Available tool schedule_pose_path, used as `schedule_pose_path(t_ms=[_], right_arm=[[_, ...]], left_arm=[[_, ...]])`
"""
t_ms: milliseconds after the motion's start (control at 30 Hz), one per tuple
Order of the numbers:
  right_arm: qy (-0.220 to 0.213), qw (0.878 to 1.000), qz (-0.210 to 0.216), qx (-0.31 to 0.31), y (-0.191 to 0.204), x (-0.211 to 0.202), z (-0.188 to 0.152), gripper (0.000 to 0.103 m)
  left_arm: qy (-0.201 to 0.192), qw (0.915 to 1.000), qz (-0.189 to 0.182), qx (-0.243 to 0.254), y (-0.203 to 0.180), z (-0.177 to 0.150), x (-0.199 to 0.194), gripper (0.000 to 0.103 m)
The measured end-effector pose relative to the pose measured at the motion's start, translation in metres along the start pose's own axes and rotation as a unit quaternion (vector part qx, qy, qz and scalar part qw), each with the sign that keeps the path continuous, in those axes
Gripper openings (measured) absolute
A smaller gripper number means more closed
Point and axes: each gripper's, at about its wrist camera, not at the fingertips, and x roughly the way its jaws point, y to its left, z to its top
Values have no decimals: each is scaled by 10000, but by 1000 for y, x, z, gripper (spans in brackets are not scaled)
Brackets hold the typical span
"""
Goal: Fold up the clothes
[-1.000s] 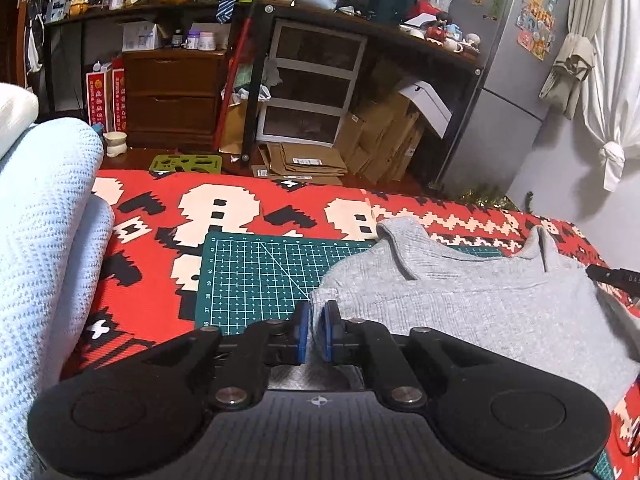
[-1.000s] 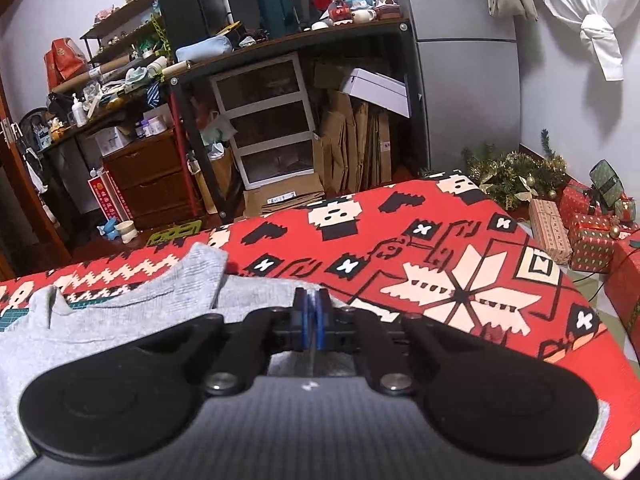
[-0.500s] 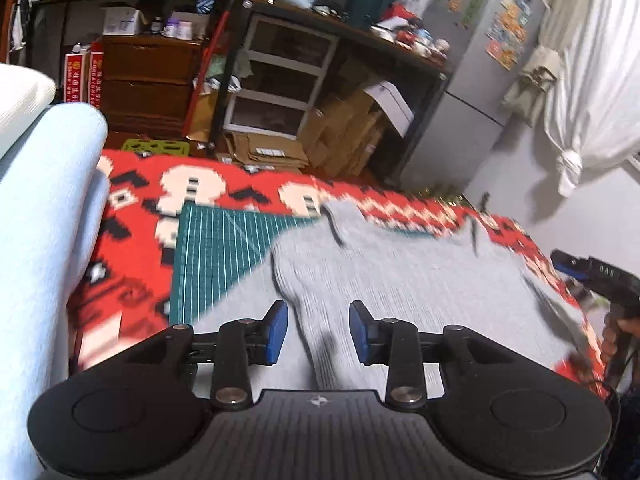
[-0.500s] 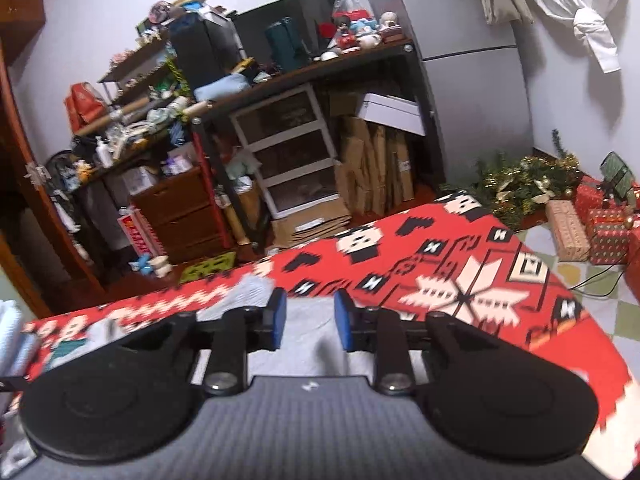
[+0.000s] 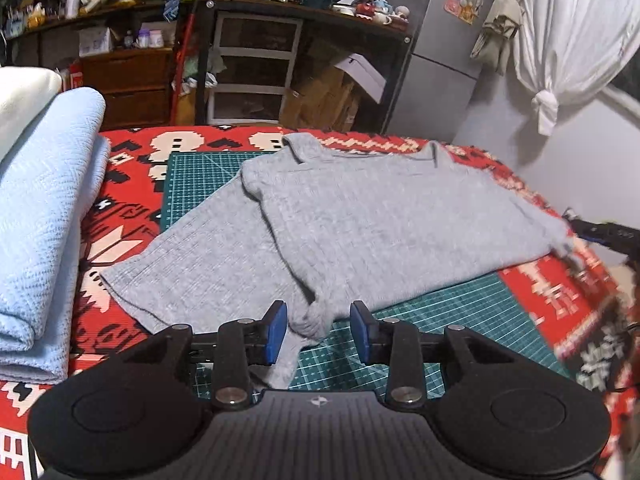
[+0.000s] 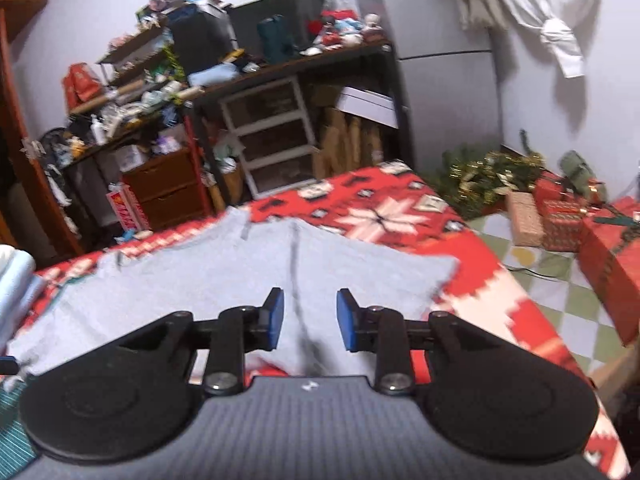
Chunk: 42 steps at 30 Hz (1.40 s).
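A grey knit sweater [image 5: 380, 224] lies spread on the green cutting mat [image 5: 448, 312] and the red patterned cloth [image 5: 120, 240]. One sleeve is folded across its body, with the cuff near my left gripper [image 5: 318, 332]. That gripper is open and empty just above the cuff. In the right wrist view the sweater [image 6: 200, 280] lies flat with a seam running toward my right gripper [image 6: 310, 318], which is open and empty above it. The right gripper also shows at the right edge of the left wrist view [image 5: 608, 234].
Folded light blue and white cloths [image 5: 40, 208] are stacked at the left of the table. Cluttered shelves, a drawer unit [image 5: 250, 68] and a fridge [image 5: 436, 48] stand behind. Wrapped gift boxes [image 6: 560, 224] sit on the floor to the right.
Both grippers were shut on the sweater a second ago. They have opened, let it go and drawn back and up. The sweater now lies folded on the mat.
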Motion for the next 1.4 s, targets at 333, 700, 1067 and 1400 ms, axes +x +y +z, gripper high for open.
schedule_pose_path(t_ms=[333, 700, 1067, 1400], right_arm=[[361, 9993, -44, -35, 6, 23, -22, 14], [392, 9970, -403, -528, 13, 18, -26, 9], [169, 9971, 214, -717, 46, -5, -11, 13], [519, 9726, 1064, -1999, 158, 27, -36, 13]], left_arm=[[-203, 9994, 174, 208, -1, -7, 3, 8], [-70, 9998, 107, 176, 11, -14, -11, 9], [-160, 9990, 247, 328, -4, -12, -21, 25], [-520, 9972, -8, 544, -44, 2, -20, 38]])
